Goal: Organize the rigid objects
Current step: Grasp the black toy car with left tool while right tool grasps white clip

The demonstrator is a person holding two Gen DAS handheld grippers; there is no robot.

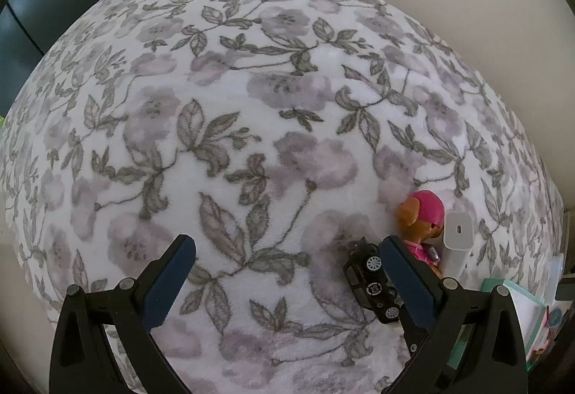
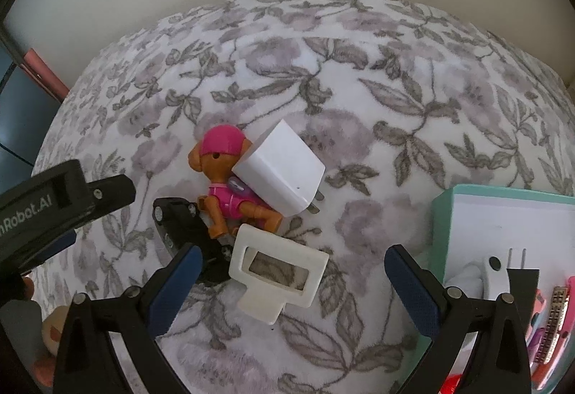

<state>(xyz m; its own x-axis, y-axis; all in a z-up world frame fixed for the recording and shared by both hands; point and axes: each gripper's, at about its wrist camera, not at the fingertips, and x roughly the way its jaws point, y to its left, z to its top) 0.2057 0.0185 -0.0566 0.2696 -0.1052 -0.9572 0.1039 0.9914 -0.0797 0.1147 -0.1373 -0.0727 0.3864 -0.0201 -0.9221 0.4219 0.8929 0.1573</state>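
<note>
With both your left gripper and right gripper wide open and empty, the crowded white charger may tip when you grab the cream frame.

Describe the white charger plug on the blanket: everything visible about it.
The white charger plug is a smooth, blocky wall adapter, apparently hard plastic. It lies tilted on the floral blanket, two metal prongs pointing toward the lower right. The left wrist view shows a slot-shaped port in the end opposite the prongs. It leans against the back of the pup figurine in the pink cap, seemingly touching it. The cream plastic frame piece lies just in front of it. Neither gripper holds it.
</note>
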